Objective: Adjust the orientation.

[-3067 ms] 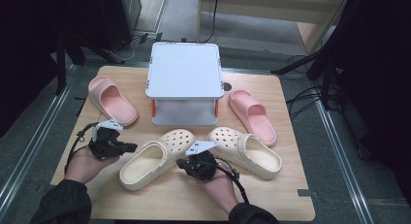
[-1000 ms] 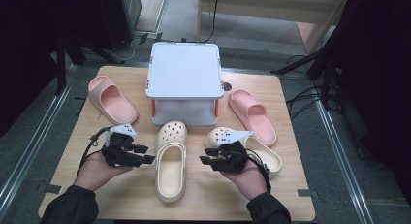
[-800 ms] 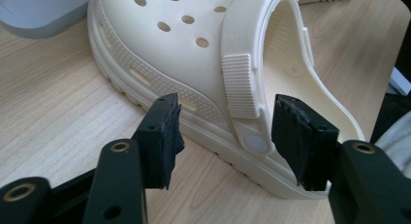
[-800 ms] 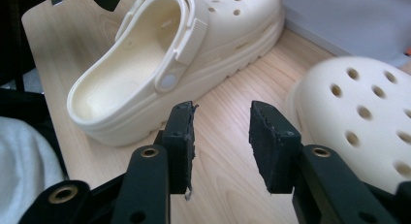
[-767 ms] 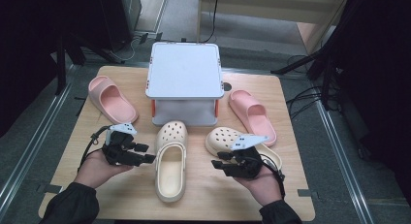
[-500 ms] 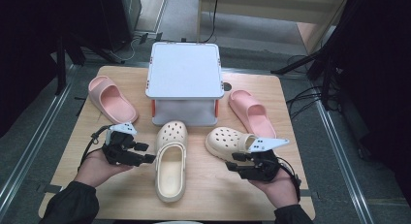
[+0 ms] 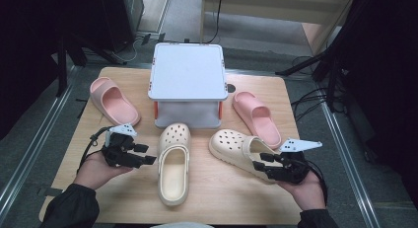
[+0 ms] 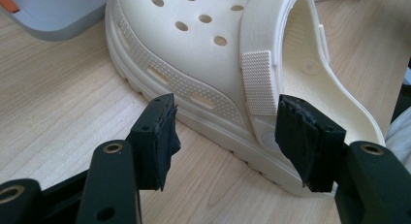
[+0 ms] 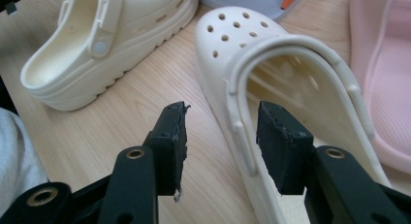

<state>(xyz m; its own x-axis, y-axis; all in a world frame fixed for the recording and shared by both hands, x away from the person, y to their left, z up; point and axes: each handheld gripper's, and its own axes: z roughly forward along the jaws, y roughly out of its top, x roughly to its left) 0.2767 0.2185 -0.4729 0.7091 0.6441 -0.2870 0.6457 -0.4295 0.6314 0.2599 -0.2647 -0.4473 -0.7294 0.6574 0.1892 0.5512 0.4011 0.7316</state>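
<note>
Right gripper (image 7: pixel 263 165) rightward, off clog (image 7: pixel 241 150)

Box (image 7: pixel 187 85) at table (image 7: pixel 276 208) rear centre. Slides flank it — left slide (image 7: pixel 112 99), right slide (image 7: pixel 256 118). Before box: left clog (image 7: pixel 173 166) lengthwise, right clog (image 7: pixel 241 151) slanted, just beside right slide.

High view looks forward and down over the whole counter (image 7: pixel 246 188); both gripper views sit low, close; all share the cream clogs (image 7: pixel 173 161).
</note>
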